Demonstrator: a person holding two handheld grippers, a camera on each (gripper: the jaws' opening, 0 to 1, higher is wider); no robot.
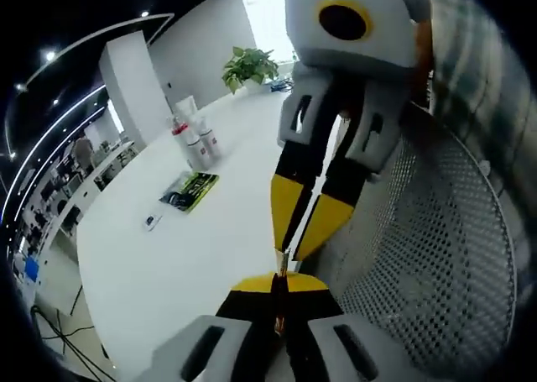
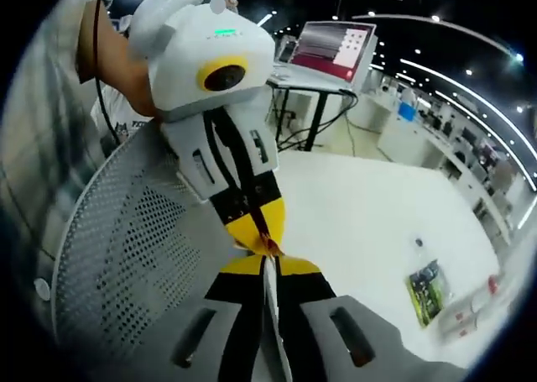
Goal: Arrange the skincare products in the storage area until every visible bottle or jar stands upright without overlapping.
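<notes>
Your left tool point(image 1: 279, 283) sits at the bottom of the left gripper view with its yellow-tipped jaws pressed together, clenched on nothing you can make out. Tip to tip against it, coming down from the top of that view, is your right tool point(image 1: 287, 249), jaws likewise closed. In the right gripper view the pairing is mirrored: your right tool point(image 2: 267, 269) rises from the bottom with its jaws shut, and the left tool point(image 2: 262, 241) meets it from above, held by a hand point(image 2: 113, 59) at the upper left.

Both tools hover over the edge of a perforated metal mesh surface point(image 1: 436, 248), curved and grey, which also shows in the right gripper view point(image 2: 126, 256).

The skincare bottles point(image 1: 197, 138) stand upright in a small cluster far across the white worktop point(image 1: 168, 264), well apart from both tools; one has a red cap. Near them lies a flat green-and-black packet point(image 1: 190, 190), and beyond it a small dark item point(image 1: 151, 222). A potted plant point(image 1: 248, 67) stands at the far end. In the right gripper view the bottles point(image 2: 474, 306) lie at the lower right edge, too blurred to judge, beside the packet point(image 2: 426, 291). An open laptop point(image 2: 329, 53) rests on a stand behind.
</notes>
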